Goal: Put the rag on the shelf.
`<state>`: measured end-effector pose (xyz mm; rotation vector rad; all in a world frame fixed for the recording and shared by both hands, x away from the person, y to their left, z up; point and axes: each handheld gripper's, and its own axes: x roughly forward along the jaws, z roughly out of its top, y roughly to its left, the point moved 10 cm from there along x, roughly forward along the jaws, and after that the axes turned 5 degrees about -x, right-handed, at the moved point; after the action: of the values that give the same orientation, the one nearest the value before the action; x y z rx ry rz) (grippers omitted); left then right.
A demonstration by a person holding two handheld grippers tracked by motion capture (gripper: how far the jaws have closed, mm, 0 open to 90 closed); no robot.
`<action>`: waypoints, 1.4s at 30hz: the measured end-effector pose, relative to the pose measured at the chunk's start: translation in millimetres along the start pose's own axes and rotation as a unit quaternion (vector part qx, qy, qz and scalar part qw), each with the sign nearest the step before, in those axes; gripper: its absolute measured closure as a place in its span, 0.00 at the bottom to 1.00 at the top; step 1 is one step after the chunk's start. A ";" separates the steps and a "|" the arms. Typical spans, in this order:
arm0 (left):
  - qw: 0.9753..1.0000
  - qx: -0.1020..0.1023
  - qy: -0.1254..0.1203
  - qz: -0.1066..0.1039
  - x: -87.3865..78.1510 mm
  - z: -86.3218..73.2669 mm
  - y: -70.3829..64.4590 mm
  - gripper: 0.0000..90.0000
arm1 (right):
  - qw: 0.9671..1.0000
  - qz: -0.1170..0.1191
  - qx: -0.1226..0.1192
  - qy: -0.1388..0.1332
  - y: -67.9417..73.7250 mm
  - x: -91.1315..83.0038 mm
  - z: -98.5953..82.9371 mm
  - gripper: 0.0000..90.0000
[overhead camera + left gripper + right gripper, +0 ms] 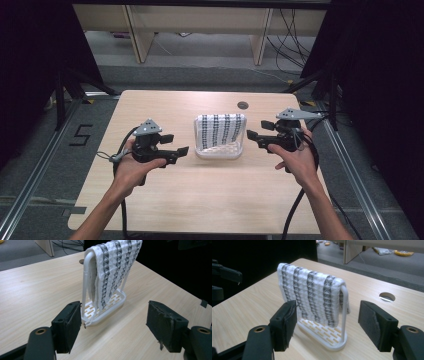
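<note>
A white rack (pixel 220 150) stands mid-table (pixel 200 200), a white cloth (pixel 220 129) with dark patterned stripes draped over its top rail. The left gripper (pixel 176 145) hovers just left of the rack, jaws wide, holding nothing. The right gripper (pixel 257 131) hovers just right of it, jaws likewise wide and empty. On the floor left of the table, a "5" (pixel 81 135) is marked.

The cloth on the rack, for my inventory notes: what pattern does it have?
The cloth is white with grey zigzag stripes; clearest in the right gripper view.
</note>
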<state>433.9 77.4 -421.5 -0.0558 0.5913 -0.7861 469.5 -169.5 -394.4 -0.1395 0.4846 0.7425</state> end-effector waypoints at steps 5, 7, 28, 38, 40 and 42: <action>1.000 0.000 0.003 -0.008 -0.1 -9.4 -2.2 0.29 | 1.000 0.007 0.007 0.000 4.4 -1.1 -5.7 0.35; 1.000 -0.001 0.005 -0.009 -0.6 -11.8 -2.5 0.28 | 1.000 0.004 -0.003 0.000 2.7 -1.4 -6.6 0.34; 1.000 0.006 0.014 -0.021 -3.4 -49.7 -5.2 0.25 | 1.000 0.024 0.000 0.006 18.8 -6.2 -32.2 0.29; 1.000 0.010 0.015 -0.016 -2.5 -64.7 -4.6 0.25 | 1.000 0.023 -0.001 0.009 23.7 -6.1 -46.5 0.29; 1.000 0.010 0.018 -0.015 -3.1 -67.5 -5.0 0.25 | 1.000 0.026 0.004 0.010 25.9 -6.4 -48.8 0.29; 1.000 0.012 0.016 -0.017 -3.0 -69.8 -6.0 0.25 | 0.999 0.030 0.006 0.017 27.6 -7.8 -51.5 0.29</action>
<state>392.1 86.9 -476.9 -0.0321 0.6130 -0.8279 426.6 -169.0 -434.8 -0.1276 0.5263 0.7962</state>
